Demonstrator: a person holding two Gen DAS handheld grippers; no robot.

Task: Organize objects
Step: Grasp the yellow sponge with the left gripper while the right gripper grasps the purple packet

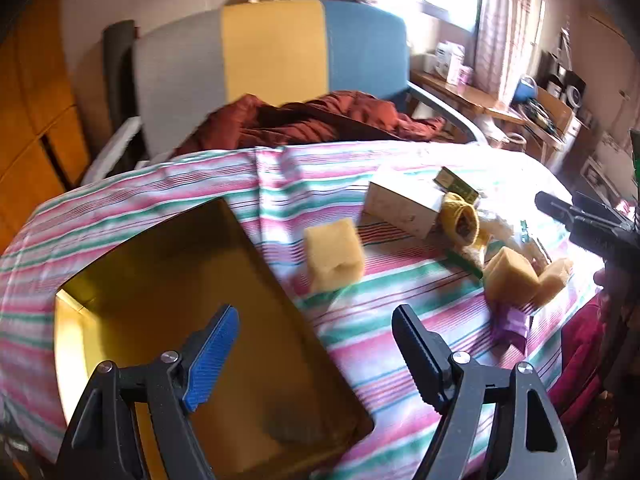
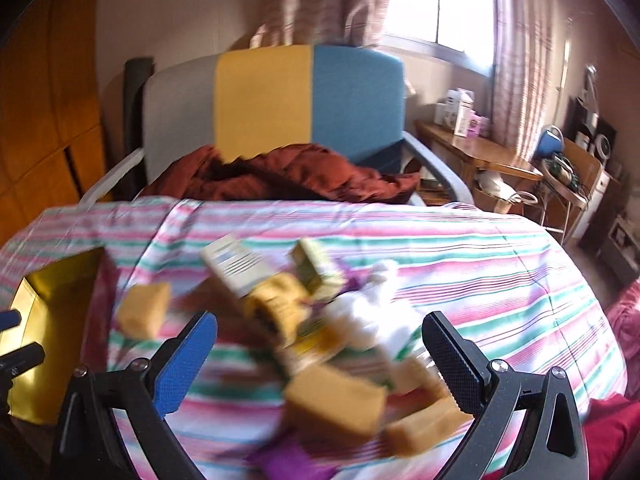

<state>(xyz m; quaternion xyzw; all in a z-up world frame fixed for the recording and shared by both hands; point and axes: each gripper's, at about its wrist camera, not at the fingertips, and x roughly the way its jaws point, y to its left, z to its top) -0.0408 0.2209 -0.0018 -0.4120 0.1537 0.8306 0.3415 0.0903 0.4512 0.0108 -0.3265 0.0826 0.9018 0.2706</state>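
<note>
Left tool (image 1: 316,344) wide open, empty; right tool (image 2: 320,354) likewise.

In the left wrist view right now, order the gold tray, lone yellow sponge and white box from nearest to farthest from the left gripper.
1. Gold tray, directly under the open left gripper.
2. Lone yellow sponge, just ahead on the cloth.
3. White box, farther back right.

Yellow sponge block (image 1: 334,254) sits alone on the striped cloth (image 1: 200,184), beside the open gold box (image 1: 208,320). Other sponges (image 1: 512,280), a white carton (image 1: 404,204) and wrappers lie heaped together.
</note>
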